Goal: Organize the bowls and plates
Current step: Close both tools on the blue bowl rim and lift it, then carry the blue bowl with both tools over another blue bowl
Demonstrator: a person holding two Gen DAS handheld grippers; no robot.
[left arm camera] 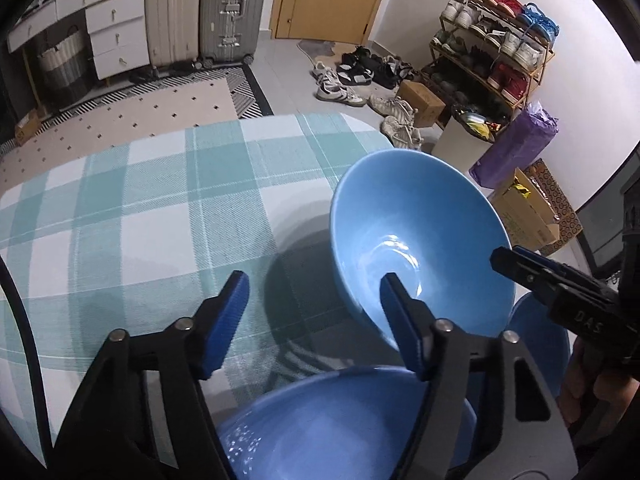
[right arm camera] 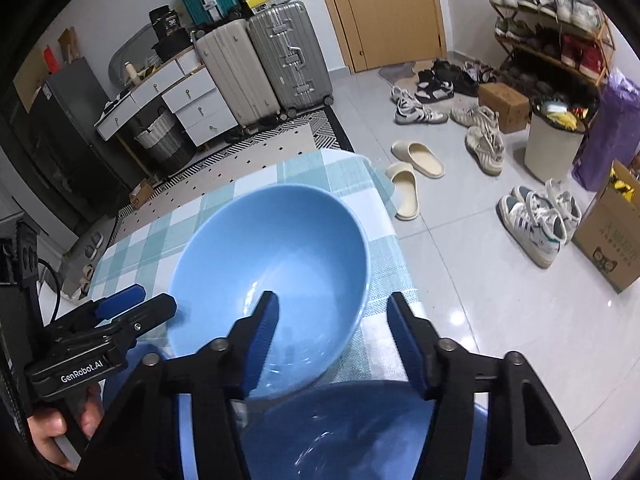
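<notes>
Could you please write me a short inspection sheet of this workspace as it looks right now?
Surface: table under a teal and white checked cloth, mostly bare.
Job's things: one light blue bowl near the table's right edge; a darker blue bowl nearer the cameras; part of a third blue dish beside it.
Clutter: nothing seen on the cloth besides the dishes.
Grippers: left gripper open, one finger over the light bowl's wall; right gripper open, straddling that bowl's near rim, pads not seen pressing.
Cables: a dark cable at the left, off the table.
Surroundings: suitcases, a shoe rack, loose shoes, cardboard boxes, a wooden door.
</notes>
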